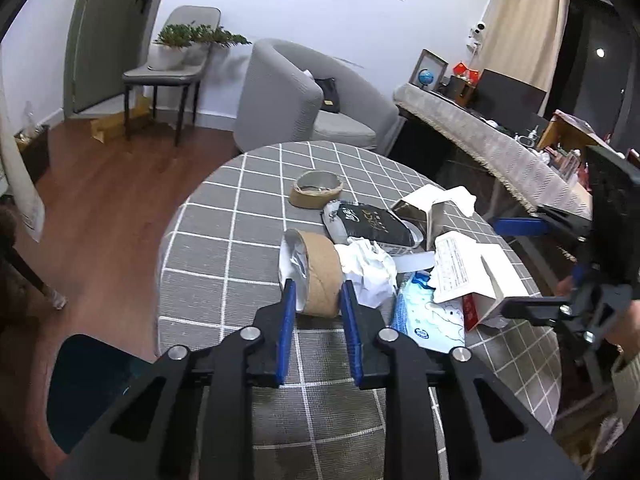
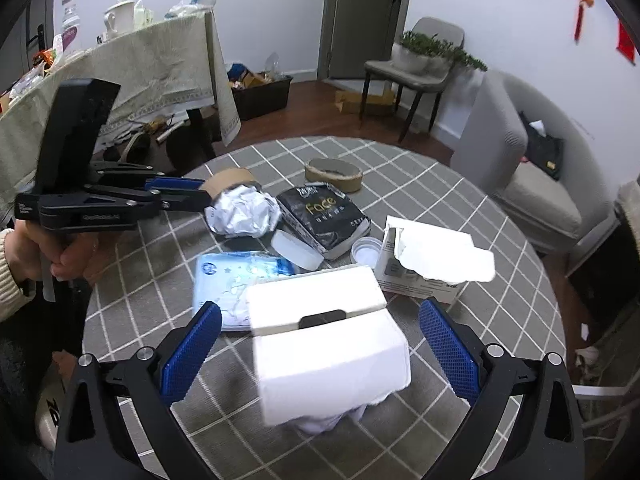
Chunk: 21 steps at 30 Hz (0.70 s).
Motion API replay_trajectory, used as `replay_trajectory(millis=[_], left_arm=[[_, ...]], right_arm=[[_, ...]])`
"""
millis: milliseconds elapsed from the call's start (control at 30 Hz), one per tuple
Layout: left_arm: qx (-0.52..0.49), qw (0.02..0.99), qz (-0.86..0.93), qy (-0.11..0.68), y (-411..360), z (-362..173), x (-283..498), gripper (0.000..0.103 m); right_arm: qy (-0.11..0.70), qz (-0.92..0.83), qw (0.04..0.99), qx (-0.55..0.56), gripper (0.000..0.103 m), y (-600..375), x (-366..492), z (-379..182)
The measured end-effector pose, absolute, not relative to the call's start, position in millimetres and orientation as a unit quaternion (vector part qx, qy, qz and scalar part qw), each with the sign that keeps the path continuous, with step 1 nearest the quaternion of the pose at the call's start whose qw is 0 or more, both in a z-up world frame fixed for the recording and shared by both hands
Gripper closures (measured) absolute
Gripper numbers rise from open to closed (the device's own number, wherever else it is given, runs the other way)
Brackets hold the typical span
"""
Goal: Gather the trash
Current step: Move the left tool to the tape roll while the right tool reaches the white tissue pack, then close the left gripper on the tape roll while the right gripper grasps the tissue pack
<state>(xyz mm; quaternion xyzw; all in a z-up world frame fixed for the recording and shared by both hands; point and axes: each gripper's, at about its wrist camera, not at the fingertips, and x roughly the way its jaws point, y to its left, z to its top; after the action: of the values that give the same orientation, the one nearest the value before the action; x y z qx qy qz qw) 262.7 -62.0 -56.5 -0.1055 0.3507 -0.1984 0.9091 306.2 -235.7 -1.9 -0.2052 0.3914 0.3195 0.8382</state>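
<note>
My left gripper (image 1: 318, 286) is shut on a brown cardboard tape roll (image 1: 320, 268) stuffed with crumpled foil (image 2: 242, 214), lying on the round checked table (image 1: 224, 248). The right wrist view shows the same grip from the side, at the left gripper (image 2: 204, 194). My right gripper (image 2: 320, 344) is open wide, its blue pads either side of a white box (image 2: 320, 328) without touching it. Around them lie a black tissue packet (image 2: 324, 216), a blue wipes pack (image 2: 232, 276), crumpled white paper (image 1: 370, 268), a torn white carton (image 2: 428, 264) and a second tape roll (image 2: 334, 174).
A grey armchair (image 1: 304, 96) stands past the table's far edge, beside a chair with a potted plant (image 1: 176, 52). A long cloth-covered table (image 2: 120, 68) with clutter runs along one side. Wooden floor (image 1: 108, 184) surrounds the table. A hand (image 2: 60, 248) holds the left gripper.
</note>
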Motion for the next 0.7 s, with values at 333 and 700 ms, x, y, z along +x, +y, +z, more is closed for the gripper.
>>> replay_trajectory(millis=[333, 700], left_arm=[[-0.115, 0.901, -0.224, 0.354, -59, -55, 262, 0.089], [-0.123, 0.9, -0.227, 0.35, -51, -51, 259, 0.094]], right_arm=[[0.425, 0.335, 0.809, -0.23, 0.018, -218, 327, -24], [0.397, 0.327, 0.828, -0.225, 0.027, -212, 322, -5]])
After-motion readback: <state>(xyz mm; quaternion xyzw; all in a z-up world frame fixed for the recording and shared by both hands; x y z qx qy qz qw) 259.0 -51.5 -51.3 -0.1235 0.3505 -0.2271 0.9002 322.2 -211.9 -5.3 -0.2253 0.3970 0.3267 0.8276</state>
